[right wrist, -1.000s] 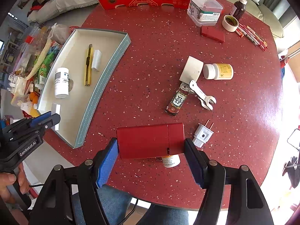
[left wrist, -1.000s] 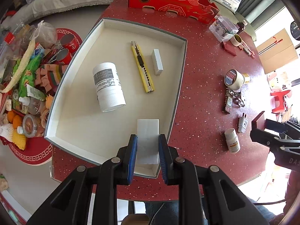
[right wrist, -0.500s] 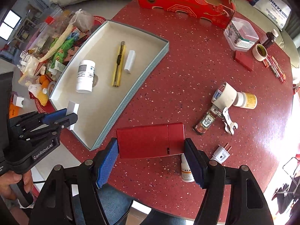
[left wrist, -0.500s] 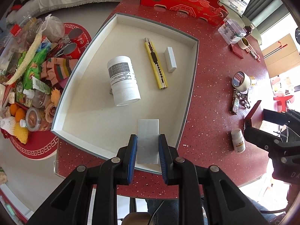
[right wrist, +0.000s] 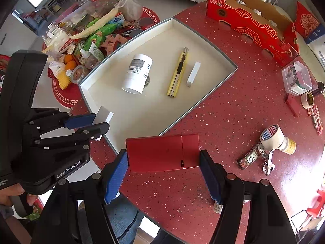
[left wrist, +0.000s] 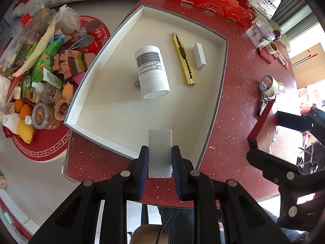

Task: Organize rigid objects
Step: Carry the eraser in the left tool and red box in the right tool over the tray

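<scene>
Gripping a white block (left wrist: 160, 152) in the left gripper (left wrist: 160, 162), hanging over the tray's (left wrist: 221, 77) near rim; clamping a red box (right wrist: 163, 152) in the right gripper (right wrist: 163, 174), hovering above the red table (right wrist: 233, 118) just beside that tray; leaving bare tray floor before the bottle (left wrist: 152, 71), knife (left wrist: 183, 58) and small white bar (left wrist: 199, 56).

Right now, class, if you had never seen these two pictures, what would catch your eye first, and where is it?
Most striking is the flat red box clamped in the right gripper just above the red table, beside the tray's near corner. Next comes the white block gripped by the left gripper over the near edge of the shallow white tray, where a white bottle lies on its side beside a yellow utility knife.
</scene>
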A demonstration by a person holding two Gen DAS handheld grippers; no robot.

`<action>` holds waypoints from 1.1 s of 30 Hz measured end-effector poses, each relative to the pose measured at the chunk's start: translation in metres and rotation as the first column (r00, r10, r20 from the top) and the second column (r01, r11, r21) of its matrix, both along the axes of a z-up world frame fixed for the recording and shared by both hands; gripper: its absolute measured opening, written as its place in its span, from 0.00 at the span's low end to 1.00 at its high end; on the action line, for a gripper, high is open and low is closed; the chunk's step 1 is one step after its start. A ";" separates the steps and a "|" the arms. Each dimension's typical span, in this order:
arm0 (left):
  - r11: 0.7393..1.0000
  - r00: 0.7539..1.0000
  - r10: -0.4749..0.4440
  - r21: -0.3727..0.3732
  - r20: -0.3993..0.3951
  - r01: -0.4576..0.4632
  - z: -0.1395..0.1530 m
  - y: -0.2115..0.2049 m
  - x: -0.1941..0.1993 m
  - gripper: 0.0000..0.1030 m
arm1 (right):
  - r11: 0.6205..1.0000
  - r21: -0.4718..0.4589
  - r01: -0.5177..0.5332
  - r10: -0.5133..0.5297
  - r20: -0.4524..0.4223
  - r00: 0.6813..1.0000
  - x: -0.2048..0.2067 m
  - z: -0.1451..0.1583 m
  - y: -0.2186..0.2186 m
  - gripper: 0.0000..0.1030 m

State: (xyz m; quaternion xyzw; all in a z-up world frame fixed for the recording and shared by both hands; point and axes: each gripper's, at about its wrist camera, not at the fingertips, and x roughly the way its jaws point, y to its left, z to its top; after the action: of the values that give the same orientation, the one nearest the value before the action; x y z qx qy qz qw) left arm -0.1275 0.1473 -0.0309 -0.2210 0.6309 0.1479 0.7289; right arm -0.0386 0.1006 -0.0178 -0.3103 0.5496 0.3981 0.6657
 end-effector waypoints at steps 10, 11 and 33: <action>0.999 0.999 0.042 -0.017 0.028 -0.042 -0.003 0.006 0.006 0.24 | 0.999 -0.032 -0.012 0.012 -0.009 1.000 0.005 -0.004 0.006 0.69; 0.999 0.999 0.045 -0.019 0.028 -0.045 -0.004 0.006 0.007 0.24 | 0.999 -0.035 -0.014 0.014 -0.009 1.000 0.006 -0.004 0.008 0.69; 0.997 0.998 0.063 -0.034 -0.005 -0.064 -0.038 0.028 0.035 0.24 | 0.998 -0.058 0.029 -0.031 -0.040 0.999 0.033 -0.014 0.036 0.69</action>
State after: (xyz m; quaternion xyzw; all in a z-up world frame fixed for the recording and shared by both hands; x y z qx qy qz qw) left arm -0.0923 0.1749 -0.0691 -0.2529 0.6273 0.1607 0.7188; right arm -0.0055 0.1363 -0.0316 -0.3129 0.5790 0.3784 0.6509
